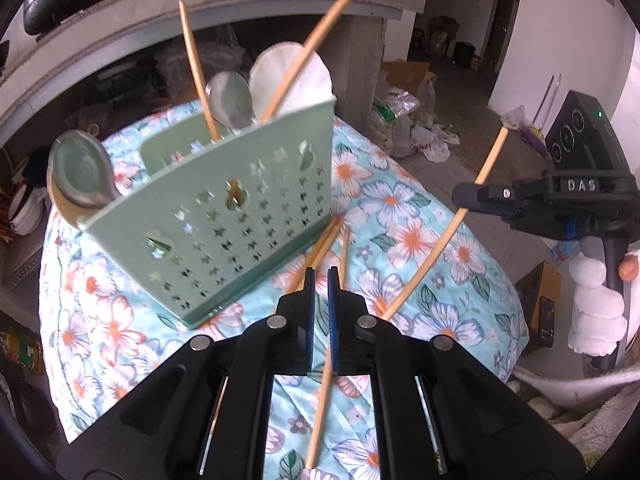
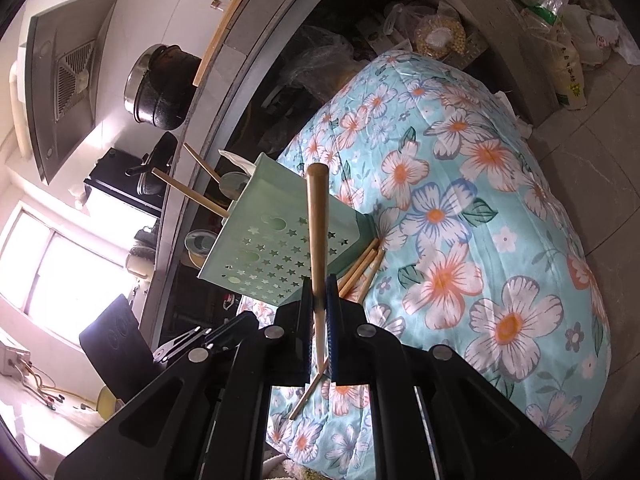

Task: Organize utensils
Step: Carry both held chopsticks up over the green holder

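A pale green perforated plastic utensil caddy [image 1: 240, 216] stands on a floral quilted cloth [image 1: 400, 216], far-left of both tools. The right gripper [image 1: 464, 196] clamps a thin bamboo chopstick [image 1: 444, 248] crosswise; the left gripper [image 1: 320, 276], nearer the caddy, pinches another chopstick [image 1: 322, 396], pointing forward.

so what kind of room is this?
Likely a home kitchen: a steel range hood on the wall, a black cooking pot on a concrete counter, and a pale green perforated plastic utensil holder.

Floral-clothed table [image 1: 404, 208] under a green utensil holder [image 1: 224, 216] and loose chopsticks [image 1: 320, 250] beside it
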{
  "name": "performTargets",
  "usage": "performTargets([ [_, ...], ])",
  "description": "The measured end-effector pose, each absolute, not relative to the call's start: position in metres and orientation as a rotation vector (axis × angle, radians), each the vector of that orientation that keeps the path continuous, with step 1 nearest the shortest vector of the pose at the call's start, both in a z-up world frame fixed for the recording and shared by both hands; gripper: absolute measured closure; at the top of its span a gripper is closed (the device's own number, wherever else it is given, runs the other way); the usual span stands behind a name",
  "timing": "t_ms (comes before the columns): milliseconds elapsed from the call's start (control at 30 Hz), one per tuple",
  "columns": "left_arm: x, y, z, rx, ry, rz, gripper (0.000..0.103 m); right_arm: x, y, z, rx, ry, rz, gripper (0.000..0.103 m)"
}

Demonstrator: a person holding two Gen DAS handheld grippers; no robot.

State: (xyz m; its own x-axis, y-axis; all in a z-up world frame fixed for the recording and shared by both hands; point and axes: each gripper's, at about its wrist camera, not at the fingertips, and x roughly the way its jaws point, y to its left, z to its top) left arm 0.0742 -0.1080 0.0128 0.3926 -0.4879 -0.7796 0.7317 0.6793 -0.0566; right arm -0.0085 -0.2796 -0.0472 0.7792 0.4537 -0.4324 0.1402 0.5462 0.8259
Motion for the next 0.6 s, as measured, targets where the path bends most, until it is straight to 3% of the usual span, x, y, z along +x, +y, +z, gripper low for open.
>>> performTargets([
  [200, 0.078, -0.121, -0.010, 0.329, 0.934, -0.819, 0.095, -0.019, -0.293, -0.050, 1.013, 0.662, 0.179, 0.097],
  [367, 0.083, -0.136, -0.027, 0.351, 0.978, -0.866, 0.083, -0.029, -0.308, -0.046, 1.011, 0.631, 0.145, 0.097],
  [600, 0.094, -0.166, -0.061, 0.448, 1.035, -0.858, 0.082, -0.038, -0.321, -0.042, 0.998, 0.609, 0.104, 0.097],
])
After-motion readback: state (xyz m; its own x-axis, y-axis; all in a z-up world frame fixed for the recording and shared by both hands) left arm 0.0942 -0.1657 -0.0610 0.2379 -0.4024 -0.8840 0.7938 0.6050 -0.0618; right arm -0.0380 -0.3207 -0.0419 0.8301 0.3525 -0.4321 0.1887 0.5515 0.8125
